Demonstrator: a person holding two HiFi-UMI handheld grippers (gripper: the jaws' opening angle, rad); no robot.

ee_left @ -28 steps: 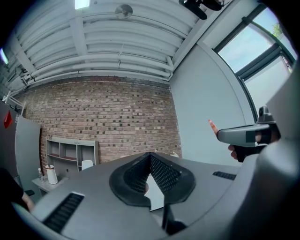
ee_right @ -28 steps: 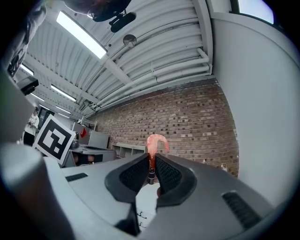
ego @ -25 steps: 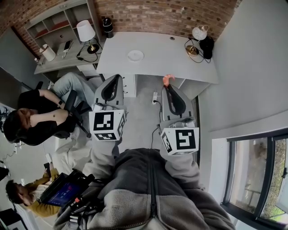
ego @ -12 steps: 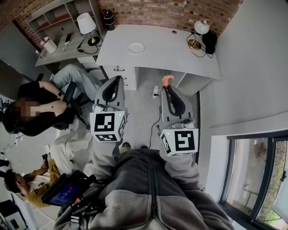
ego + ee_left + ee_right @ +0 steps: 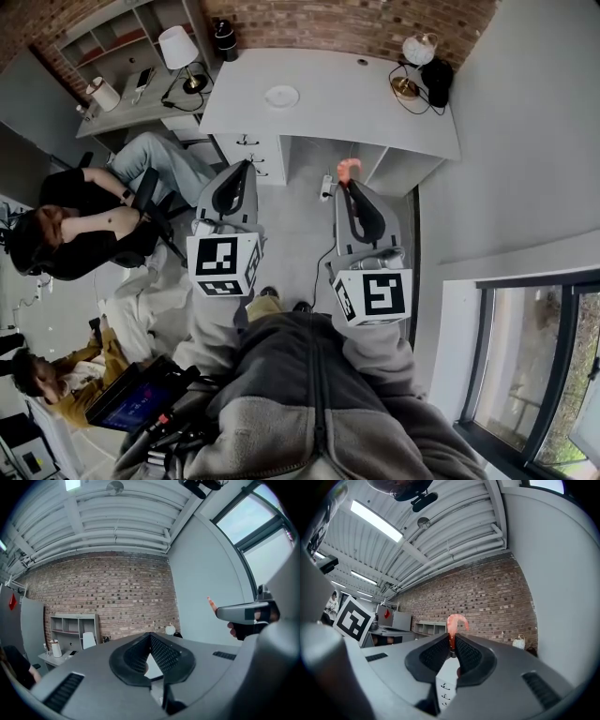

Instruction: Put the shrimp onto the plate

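One shrimp [image 5: 454, 622] stands pinched upright in my right gripper [image 5: 346, 185]; the plate [image 5: 281, 96] lies ahead-left on the desk [image 5: 375, 103], well apart. My left gripper [image 5: 150, 637] sits closed, empty.

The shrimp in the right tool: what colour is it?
The shrimp is pink-orange, redder at its clamped end. The right gripper view shows it best.

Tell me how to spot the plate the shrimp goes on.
Look at the white desk against the brick wall. The plate lies flat left of its middle, alone. It is small, round and white, unlike the dark container and lamp near the back corners.
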